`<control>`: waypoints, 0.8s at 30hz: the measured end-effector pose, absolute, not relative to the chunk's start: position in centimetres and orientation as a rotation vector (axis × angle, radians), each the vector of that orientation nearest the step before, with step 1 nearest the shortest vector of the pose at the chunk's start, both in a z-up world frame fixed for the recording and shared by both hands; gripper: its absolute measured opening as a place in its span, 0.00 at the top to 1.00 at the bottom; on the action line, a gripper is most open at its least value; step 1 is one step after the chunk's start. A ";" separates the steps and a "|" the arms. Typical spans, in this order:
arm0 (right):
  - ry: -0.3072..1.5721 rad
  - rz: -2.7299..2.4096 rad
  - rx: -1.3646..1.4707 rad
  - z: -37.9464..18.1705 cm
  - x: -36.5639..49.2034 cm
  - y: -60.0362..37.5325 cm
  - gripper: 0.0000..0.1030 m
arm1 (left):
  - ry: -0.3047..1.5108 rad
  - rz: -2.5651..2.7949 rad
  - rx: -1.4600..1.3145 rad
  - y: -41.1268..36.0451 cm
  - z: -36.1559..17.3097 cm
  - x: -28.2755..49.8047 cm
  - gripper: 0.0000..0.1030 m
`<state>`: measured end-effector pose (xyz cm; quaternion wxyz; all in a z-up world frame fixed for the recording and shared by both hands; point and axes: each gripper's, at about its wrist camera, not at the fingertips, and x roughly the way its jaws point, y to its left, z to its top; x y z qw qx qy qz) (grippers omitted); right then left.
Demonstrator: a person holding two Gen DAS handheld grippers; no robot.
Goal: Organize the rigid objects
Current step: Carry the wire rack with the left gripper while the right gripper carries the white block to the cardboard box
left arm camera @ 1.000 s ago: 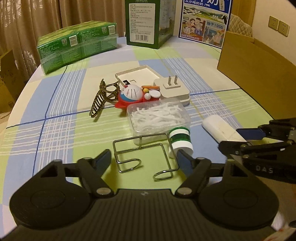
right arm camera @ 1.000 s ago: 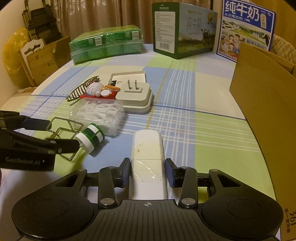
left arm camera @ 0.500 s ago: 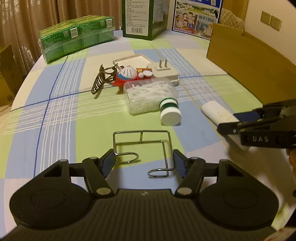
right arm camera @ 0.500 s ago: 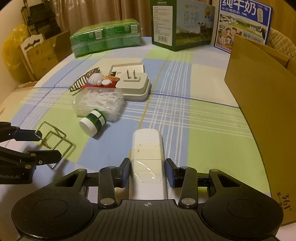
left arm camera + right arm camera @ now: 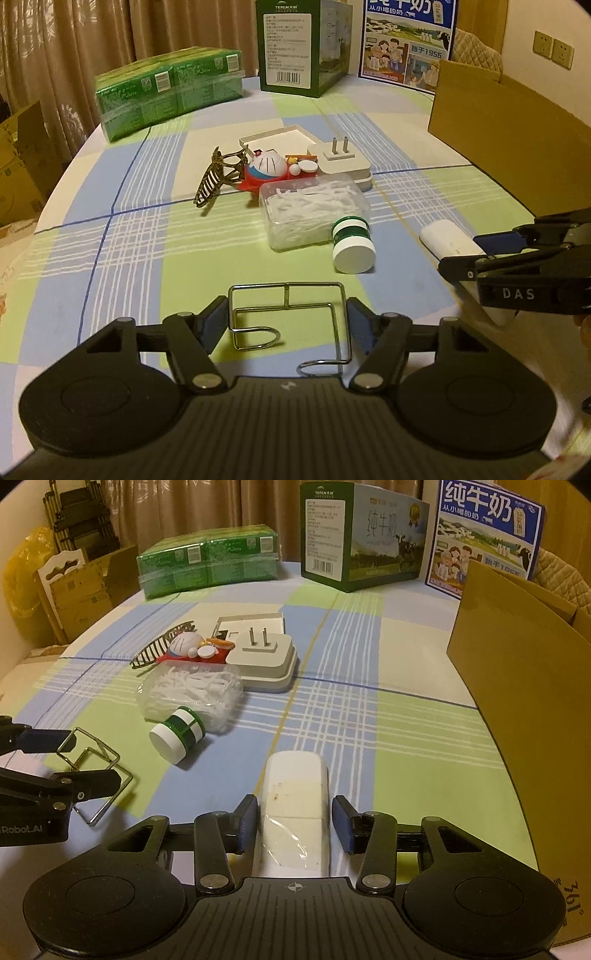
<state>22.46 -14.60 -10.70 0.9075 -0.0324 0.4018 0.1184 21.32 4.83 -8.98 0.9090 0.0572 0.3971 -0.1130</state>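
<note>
My left gripper (image 5: 286,314) holds a bent wire rack (image 5: 314,283) across its width, both pads against the wire, and its jaws are closing. Seen from the right wrist, the wire rack (image 5: 97,742) sits tilted between the left gripper's (image 5: 74,760) fingers. My right gripper (image 5: 294,819) straddles the near end of a white oblong bar (image 5: 295,786) lying on the checked tablecloth. Its jaws are opening, with a thin gap on each side of the bar. A green-and-white jar (image 5: 352,243) lies on its side between the two.
Behind the jar are a clear box of floss picks (image 5: 314,210), a white plug adapter (image 5: 341,162), a round toy (image 5: 267,168) and a hair claw (image 5: 216,177). An open cardboard box (image 5: 528,701) walls the right side. Green packs (image 5: 166,92) and milk cartons (image 5: 295,48) line the far edge.
My left gripper has pulled back toward the near edge with the wire rack, away from the jar. The right gripper's pads have parted slightly from the white bar.
</note>
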 end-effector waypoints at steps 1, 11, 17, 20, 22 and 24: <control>0.828 0.246 -0.069 -10.7 22.6 -14.5 0.60 | 0.821 -0.234 0.121 4.8 -9.0 21.3 0.38; 0.793 0.233 -0.057 -9.5 22.0 -14.7 0.64 | 0.809 -0.259 0.138 4.6 -8.0 20.0 0.38; 0.765 0.235 0.045 -7.4 21.0 -16.4 0.64 | 0.785 -0.242 0.114 4.4 -6.3 19.2 0.38; 0.743 0.234 0.062 -6.0 19.8 -17.1 0.64 | 0.763 -0.235 0.088 3.8 -5.0 18.5 0.38; 0.734 0.236 0.079 -5.1 19.1 -17.8 0.64 | 0.751 -0.239 0.073 3.0 -3.9 18.0 0.38; 0.720 0.235 0.111 -3.9 18.4 -18.8 0.64 | 0.741 -0.255 0.049 2.3 -2.9 17.6 0.38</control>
